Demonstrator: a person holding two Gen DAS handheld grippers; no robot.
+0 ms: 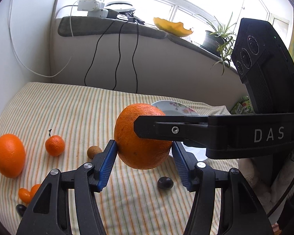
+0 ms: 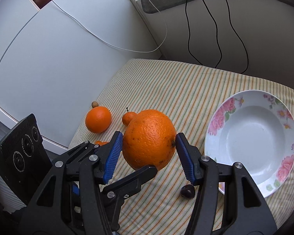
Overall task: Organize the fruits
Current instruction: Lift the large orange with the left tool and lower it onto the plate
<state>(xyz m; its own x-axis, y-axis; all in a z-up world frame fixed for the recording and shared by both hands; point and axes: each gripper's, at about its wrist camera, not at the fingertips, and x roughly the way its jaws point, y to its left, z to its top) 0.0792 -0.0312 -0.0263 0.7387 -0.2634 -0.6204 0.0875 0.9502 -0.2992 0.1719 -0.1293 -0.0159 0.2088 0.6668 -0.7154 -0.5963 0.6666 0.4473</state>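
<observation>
Clearly, both hand-held grippers [image 1: 144, 152] [image 2: 149, 150] clamp one orange [image 2: 149, 139].

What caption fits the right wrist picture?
Both grippers lift a big orange above the striped cloth, beside an empty flowered plate.

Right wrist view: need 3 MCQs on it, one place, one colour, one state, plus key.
1. Where is the floral plate relative to the held orange?
A. left of it
B. right of it
C. directly under it

2. What colour are the gripper pads?
A. blue
B. red
C. white

3. What state is the floral plate in?
A. piled with fruit
B. empty
C. upside down

Key:
1 B: the plate lies on the striped cloth at the right side of the view.
2 A: ribbed blue pads press on both sides of the orange.
3 B: its bare white bowl faces up.
</observation>
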